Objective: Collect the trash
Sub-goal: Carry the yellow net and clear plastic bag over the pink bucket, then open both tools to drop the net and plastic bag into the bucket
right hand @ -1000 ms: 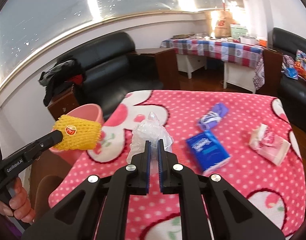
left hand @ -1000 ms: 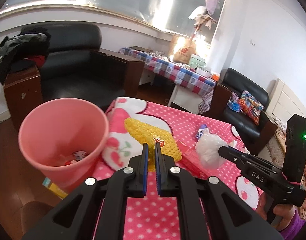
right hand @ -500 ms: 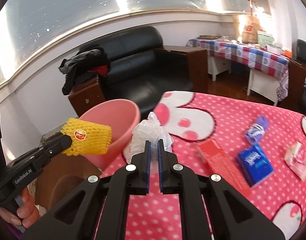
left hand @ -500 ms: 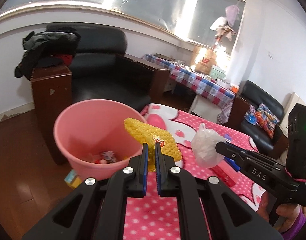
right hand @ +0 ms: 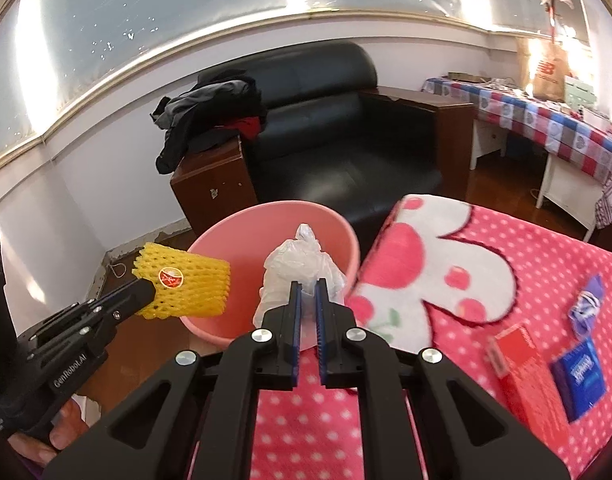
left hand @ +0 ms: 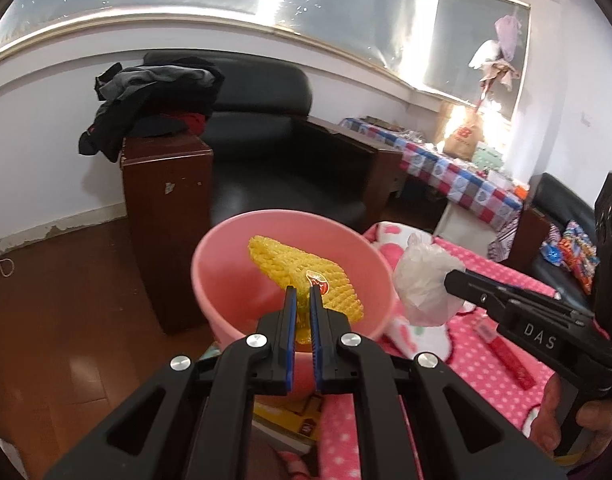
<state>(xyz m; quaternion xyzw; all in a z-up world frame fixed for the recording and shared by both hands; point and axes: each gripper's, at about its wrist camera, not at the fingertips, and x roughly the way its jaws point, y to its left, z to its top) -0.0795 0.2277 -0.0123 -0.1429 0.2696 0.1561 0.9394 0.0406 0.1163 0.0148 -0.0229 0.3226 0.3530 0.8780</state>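
My left gripper (left hand: 301, 294) is shut on a yellow foam fruit net (left hand: 301, 270) with a red sticker and holds it over the pink bin (left hand: 225, 240). My right gripper (right hand: 309, 286) is shut on a crumpled clear plastic bag (right hand: 299, 266) and holds it over the near rim of the pink bin (right hand: 233, 236). The net also shows in the right wrist view (right hand: 183, 286), at the bin's left edge. The bag also shows in the left wrist view (left hand: 424, 276), right of the bin.
The bin stands on the wooden floor beside the table with the pink dotted cloth (right hand: 506, 264). On the cloth lie a red box (right hand: 522, 354), a blue tissue pack (right hand: 578, 376) and a purple wrapper (right hand: 586, 306). A black armchair (right hand: 338, 128) stands behind the bin.
Both grippers have swung left from over the table to the pink bin, carrying the net and the bag. The net is now over the bin's opening.
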